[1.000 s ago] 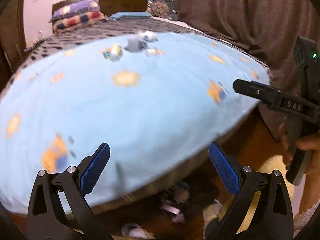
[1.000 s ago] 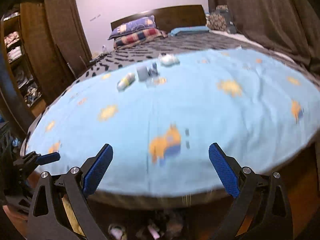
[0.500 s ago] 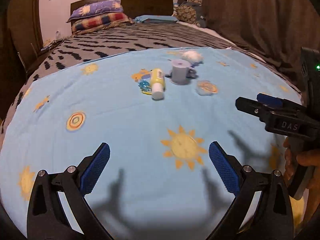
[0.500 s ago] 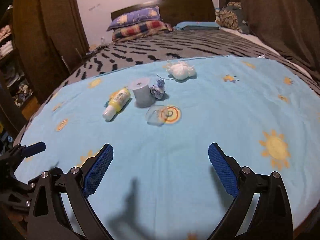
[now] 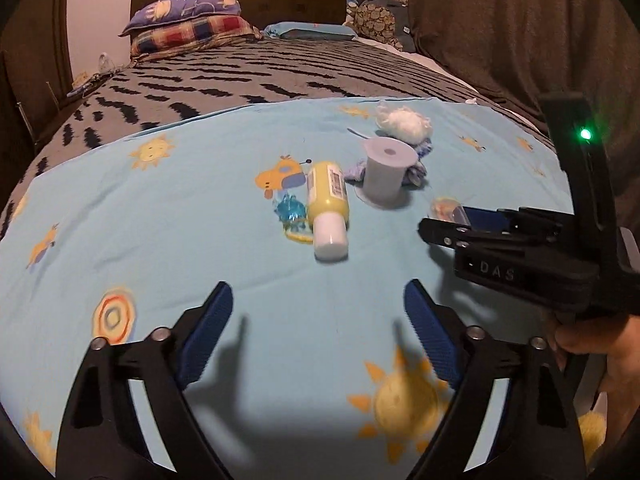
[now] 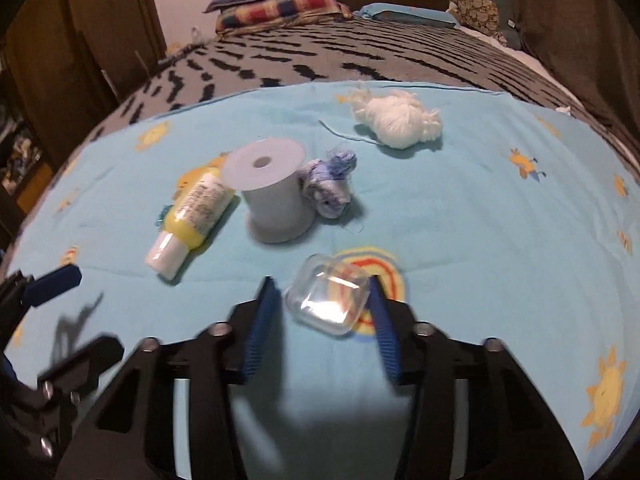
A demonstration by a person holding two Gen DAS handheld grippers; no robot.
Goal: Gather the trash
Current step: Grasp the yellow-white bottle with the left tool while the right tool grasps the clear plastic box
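**Colours on the bed**

The sheet is light blue with yellow suns and striped rings. The blanket is grey with black dashes. A yellow bottle has a white cap; the spool is pale grey, the yarn ball white, the small case clear.

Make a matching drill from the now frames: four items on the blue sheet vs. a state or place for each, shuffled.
Items:
1. bottle
2. spool
3. yarn ball
4. clear box

States:
A. between the right gripper's pads
B. lying on its side, white cap toward the cameras
C. standing upright, hole in its top
D. farthest up the sheet, loose strand trailing

Pairs: 1-B, 2-C, 3-D, 4-A
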